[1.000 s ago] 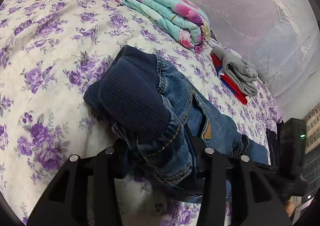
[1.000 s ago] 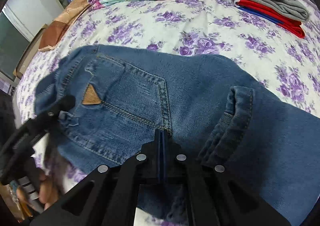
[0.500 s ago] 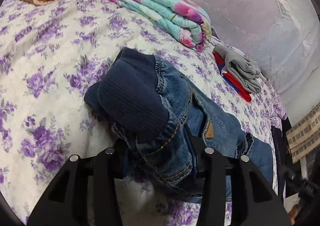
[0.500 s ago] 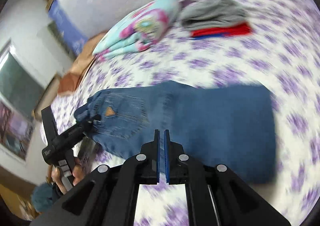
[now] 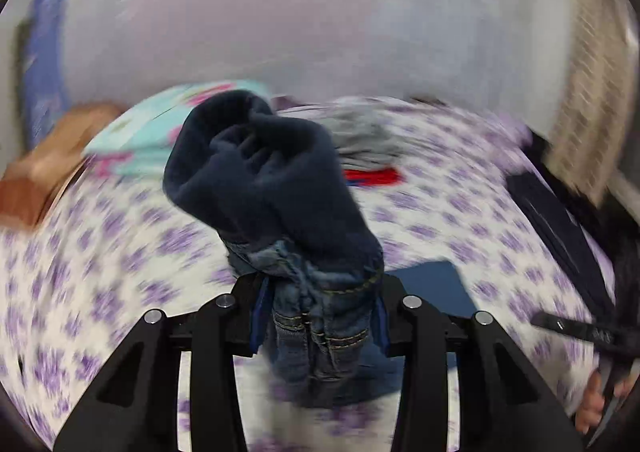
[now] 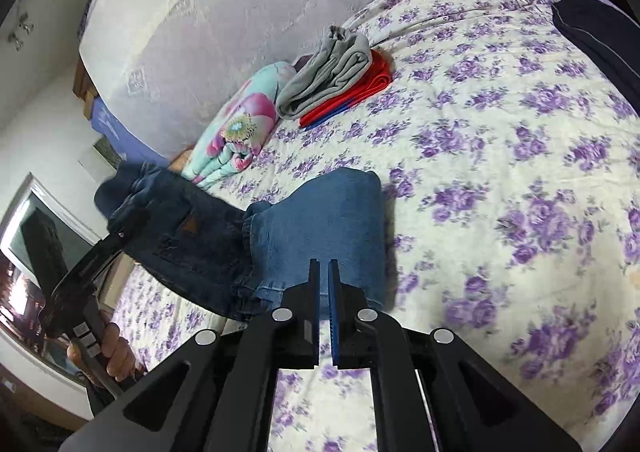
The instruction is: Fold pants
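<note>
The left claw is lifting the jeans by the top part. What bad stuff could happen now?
The jeans might slip: the left gripper pinches only a thick bunch of waistband. The legs hang loose with the right gripper shut on nothing, so the fold could land crooked. If they swing far, they might bump the folded floral blanket close behind.

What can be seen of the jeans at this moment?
The jeans are blue denim with a dark knit waistband, orange stitching and a tan patch by the back pocket. The left gripper clamps the bunched waist end and holds it above the flowered bedspread. The lighter leg end lies folded on the bedspread. The right gripper is shut, holding nothing.
</note>
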A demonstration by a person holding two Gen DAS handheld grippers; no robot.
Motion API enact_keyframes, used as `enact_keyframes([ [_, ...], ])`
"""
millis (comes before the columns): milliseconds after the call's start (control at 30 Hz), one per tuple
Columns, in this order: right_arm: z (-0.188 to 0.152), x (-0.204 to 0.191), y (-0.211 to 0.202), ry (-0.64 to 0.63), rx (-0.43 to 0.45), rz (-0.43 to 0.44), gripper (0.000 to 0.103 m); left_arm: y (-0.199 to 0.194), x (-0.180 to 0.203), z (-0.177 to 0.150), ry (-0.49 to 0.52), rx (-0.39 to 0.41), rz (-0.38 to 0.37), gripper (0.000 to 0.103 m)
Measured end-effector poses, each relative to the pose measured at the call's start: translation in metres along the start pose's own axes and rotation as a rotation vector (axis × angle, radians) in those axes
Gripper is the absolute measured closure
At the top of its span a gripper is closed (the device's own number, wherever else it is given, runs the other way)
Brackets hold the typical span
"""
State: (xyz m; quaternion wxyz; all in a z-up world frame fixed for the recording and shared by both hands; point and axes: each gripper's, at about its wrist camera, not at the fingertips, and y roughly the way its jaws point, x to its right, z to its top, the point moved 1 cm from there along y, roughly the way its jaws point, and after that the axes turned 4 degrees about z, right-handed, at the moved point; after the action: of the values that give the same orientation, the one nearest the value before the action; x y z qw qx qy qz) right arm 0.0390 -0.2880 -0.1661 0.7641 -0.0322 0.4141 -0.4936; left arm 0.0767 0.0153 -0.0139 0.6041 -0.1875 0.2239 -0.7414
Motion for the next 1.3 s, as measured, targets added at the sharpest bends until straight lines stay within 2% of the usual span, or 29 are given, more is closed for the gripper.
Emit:
enact_keyframes([
  [100, -0.003, 0.016, -0.01, 0.025, 0.012, 0.013, 0.097, 0.012, 0.057, -0.007, 0.154, -0.017, -0.059, 0.065],
  [167, -0.004, 0.026, -0.015, 0.042, 0.015, 0.017, 0.097, 0.029, 0.09, -0.017, 0.237, -0.07, -0.093, 0.065],
  [300, -0.008, 0.041, -0.021, 0.065, 0.017, 0.017, 0.097, 0.069, 0.131, -0.041, 0.344, -0.185, -0.124, 0.065],
  [367, -0.01, 0.047, -0.021, 0.077, 0.014, 0.012, 0.097, 0.092, 0.145, -0.052, 0.371, -0.233, -0.132, 0.06],
  [400, -0.011, 0.05, -0.019, 0.082, 0.007, 0.005, 0.097, 0.099, 0.151, -0.054, 0.384, -0.233, -0.129, 0.052],
  [433, -0.013, 0.051, -0.018, 0.084, 0.0, -0.003, 0.097, 0.102, 0.158, -0.057, 0.407, -0.222, -0.126, 0.036],
  [500, -0.015, 0.054, -0.013, 0.085, -0.024, -0.023, 0.097, 0.099, 0.168, -0.057, 0.411, -0.251, -0.208, 0.007],
  [600, -0.01, 0.053, -0.012, 0.066, -0.042, -0.057, 0.097, 0.078, 0.166, -0.048, 0.367, -0.248, -0.305, 0.007],
  [733, 0.005, 0.034, -0.022, -0.001, -0.009, -0.063, 0.097, 0.038, 0.122, -0.021, 0.203, -0.21, -0.455, 0.007],
  [800, 0.015, 0.014, -0.021, -0.048, -0.004, -0.035, 0.097, 0.03, 0.094, -0.009, 0.128, -0.185, -0.439, 0.007],
  [933, 0.038, -0.041, 0.004, -0.193, -0.038, 0.033, 0.096, 0.047, 0.029, 0.004, -0.043, -0.201, -0.313, 0.01],
  [967, 0.043, -0.052, 0.013, -0.218, -0.051, 0.037, 0.088, 0.053, 0.016, 0.004, -0.088, -0.218, -0.326, 0.011],
  [1000, 0.048, -0.062, 0.026, -0.236, -0.071, 0.034, 0.076, 0.059, 0.007, 0.004, -0.129, -0.235, -0.354, 0.018],
  [1033, 0.053, -0.07, 0.04, -0.252, -0.084, 0.022, 0.073, 0.067, 0.0, 0.004, -0.167, -0.254, -0.39, 0.026],
  [1133, 0.054, -0.069, 0.067, -0.259, -0.104, -0.083, 0.078, 0.091, 0.0, 0.011, -0.19, -0.296, -0.436, 0.04],
  [1200, 0.045, -0.052, 0.082, -0.203, -0.152, -0.149, 0.091, 0.11, 0.013, 0.02, -0.171, -0.322, -0.48, 0.043],
  [1300, 0.028, -0.025, 0.086, -0.127, -0.158, -0.18, 0.095, 0.141, 0.036, 0.029, -0.135, -0.37, -0.512, 0.043],
])
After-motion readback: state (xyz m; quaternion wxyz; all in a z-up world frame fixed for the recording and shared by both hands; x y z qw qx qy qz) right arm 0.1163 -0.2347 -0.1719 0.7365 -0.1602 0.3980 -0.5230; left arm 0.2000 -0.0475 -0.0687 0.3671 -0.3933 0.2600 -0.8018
